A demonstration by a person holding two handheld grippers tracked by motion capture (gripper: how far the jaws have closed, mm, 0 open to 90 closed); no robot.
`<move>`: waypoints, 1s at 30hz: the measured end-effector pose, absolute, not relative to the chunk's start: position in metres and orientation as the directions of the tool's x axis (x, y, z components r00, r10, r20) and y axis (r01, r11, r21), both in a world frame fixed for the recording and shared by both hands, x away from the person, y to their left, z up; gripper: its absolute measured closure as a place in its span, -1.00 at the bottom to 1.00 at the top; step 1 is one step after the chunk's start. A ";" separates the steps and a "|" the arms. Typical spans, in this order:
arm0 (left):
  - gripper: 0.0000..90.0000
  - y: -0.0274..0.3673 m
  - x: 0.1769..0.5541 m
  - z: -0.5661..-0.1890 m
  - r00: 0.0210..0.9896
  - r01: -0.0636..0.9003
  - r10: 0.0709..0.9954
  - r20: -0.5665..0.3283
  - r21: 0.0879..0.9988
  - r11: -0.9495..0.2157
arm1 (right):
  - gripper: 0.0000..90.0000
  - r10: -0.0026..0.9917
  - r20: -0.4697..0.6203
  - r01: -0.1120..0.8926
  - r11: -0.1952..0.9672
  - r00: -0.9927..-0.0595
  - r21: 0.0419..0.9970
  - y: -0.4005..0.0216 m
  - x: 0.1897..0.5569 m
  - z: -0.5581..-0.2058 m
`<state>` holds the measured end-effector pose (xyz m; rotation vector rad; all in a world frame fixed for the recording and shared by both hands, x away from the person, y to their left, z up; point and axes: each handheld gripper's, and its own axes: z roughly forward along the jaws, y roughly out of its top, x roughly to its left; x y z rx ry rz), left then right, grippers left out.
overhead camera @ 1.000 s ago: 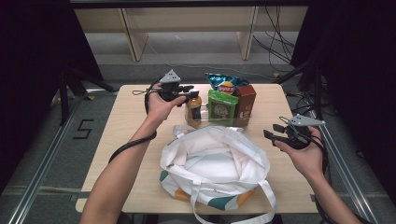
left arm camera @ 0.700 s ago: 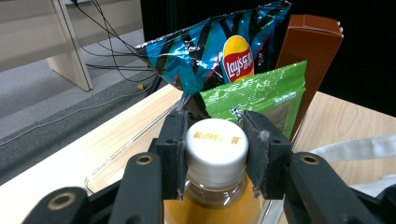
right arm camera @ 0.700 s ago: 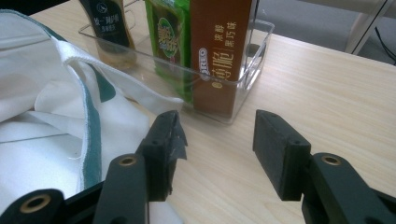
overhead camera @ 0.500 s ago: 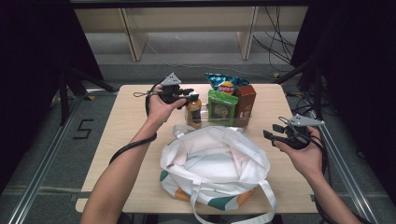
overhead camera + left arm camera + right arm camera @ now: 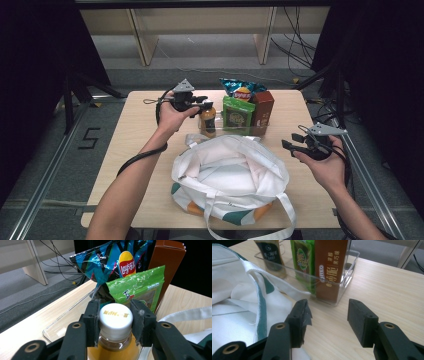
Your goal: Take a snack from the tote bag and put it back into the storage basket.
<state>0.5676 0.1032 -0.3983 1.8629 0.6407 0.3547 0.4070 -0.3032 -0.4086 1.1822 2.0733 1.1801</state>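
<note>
High view: wooden table, a white tote bag with green and orange patches lying open at the near middle. Beyond it, at the far middle, a clear plastic tray holds four items upright in a row.

Left gripper is at the far left of that row, held level, its jaws clamped on the white cap of a juice bottle. Left gripper view confirms: both black pads press the sides of the cap, amber-orange liquid visible below it. The bottle stands upright at the left end of the tray; whether its base rests on the tray floor or is just lifted off it I cannot tell, as the bag rim covers that spot.

Right of the bottle: a green snack packet, then a brown carton. A blue Lay's crisp bag stands behind the green packet, on the far side.

Right gripper is held above the table's right edge, well apart from the tray, pointing left toward the bag. Right gripper view: jaws parted, nothing between them, bare tabletop in the gap; bag cloth lies just beside the left jaw, tray corner and carton beyond.
</note>
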 end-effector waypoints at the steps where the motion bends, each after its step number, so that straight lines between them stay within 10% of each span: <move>1: 0.34 0.104 0.567 -0.398 0.812 0.263 0.581 -0.058 0.925 -0.275 | 0.14 0.856 0.013 0.449 0.257 -0.516 0.856 -0.303 0.407 -0.409; 30: -0.37 0.112 0.550 -0.380 0.766 0.251 0.641 -0.043 0.939 -0.237 | 0.13 0.860 0.037 0.466 0.238 -0.509 0.852 -0.301 0.406 -0.408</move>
